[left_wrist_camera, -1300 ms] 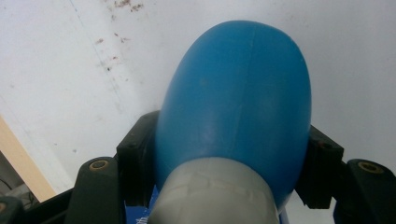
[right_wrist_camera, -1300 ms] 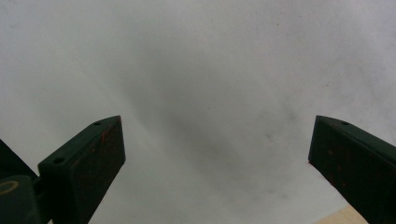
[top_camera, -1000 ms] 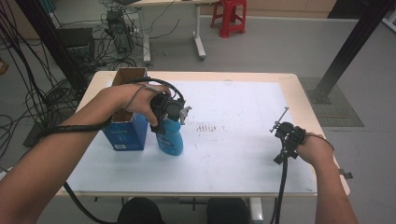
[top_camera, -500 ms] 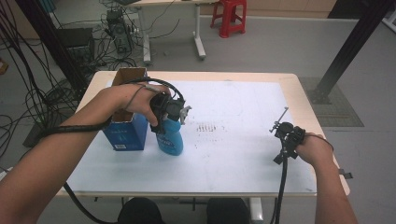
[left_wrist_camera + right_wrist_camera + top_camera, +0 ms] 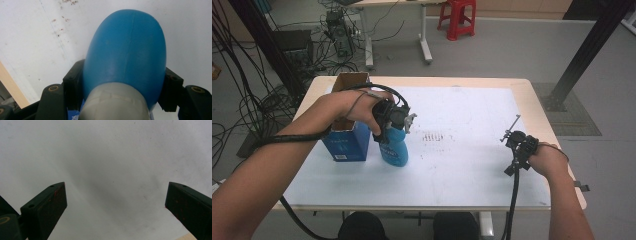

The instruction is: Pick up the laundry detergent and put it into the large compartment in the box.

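Nothing has moved since the earlier pictures: both hands, the bottle and the box sit in the same spots.

Going from big to small, the white surface (image 5: 472, 165) comes first. On it, at about 9 o'clock from the middle, stands an open blue box (image 5: 346, 142). Just beside the box, on its 3 o'clock side, stands the blue bottle (image 5: 393, 149). It is upright with its bottom on the surface.

The left gripper (image 5: 388, 131) comes down from above and pinches the bottle near its top. In the left gripper view the two black jaws press on both sides of the blue body (image 5: 125, 52), just past the grey cap (image 5: 113, 102).

The right gripper (image 5: 517, 145) waits far away at about 3 o'clock, near the edge of the surface. In the right gripper view its jaws are spread wide, with nothing between them but bare white surface (image 5: 107, 170).

I think the job is about the bottle and the box. The grab is done. Lifting the bottle and moving it is still to do, and whether it goes into the box or somewhere else I cannot tell.
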`<state>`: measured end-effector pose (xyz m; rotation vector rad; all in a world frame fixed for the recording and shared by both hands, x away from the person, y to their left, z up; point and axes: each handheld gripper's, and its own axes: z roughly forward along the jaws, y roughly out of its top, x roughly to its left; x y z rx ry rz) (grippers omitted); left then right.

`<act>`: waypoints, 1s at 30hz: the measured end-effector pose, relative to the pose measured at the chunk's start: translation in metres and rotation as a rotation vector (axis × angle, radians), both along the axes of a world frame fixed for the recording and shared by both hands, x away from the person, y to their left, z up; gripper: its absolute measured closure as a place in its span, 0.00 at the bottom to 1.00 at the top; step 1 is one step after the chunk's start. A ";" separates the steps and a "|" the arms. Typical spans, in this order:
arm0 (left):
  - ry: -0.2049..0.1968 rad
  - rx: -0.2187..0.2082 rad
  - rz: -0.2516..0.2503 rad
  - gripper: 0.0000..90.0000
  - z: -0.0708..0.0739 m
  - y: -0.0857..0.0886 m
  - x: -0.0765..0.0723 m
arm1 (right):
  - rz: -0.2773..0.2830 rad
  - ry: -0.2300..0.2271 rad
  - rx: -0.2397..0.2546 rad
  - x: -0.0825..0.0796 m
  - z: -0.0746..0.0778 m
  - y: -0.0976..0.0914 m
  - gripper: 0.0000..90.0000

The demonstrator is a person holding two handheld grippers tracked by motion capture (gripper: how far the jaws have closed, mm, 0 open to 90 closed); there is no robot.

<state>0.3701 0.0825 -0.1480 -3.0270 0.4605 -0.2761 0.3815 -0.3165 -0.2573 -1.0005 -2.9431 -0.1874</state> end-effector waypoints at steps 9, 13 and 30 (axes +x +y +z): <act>0.000 -0.004 0.002 0.40 0.000 0.001 0.000 | 0.001 0.001 -0.002 0.000 -0.001 0.001 0.04; -0.001 -0.005 0.003 0.40 0.000 0.001 0.000 | 0.000 0.002 -0.001 0.000 -0.002 0.002 0.04; -0.012 -0.003 0.005 0.40 -0.001 0.001 -0.002 | 0.001 -0.002 -0.002 -0.002 -0.002 0.001 0.04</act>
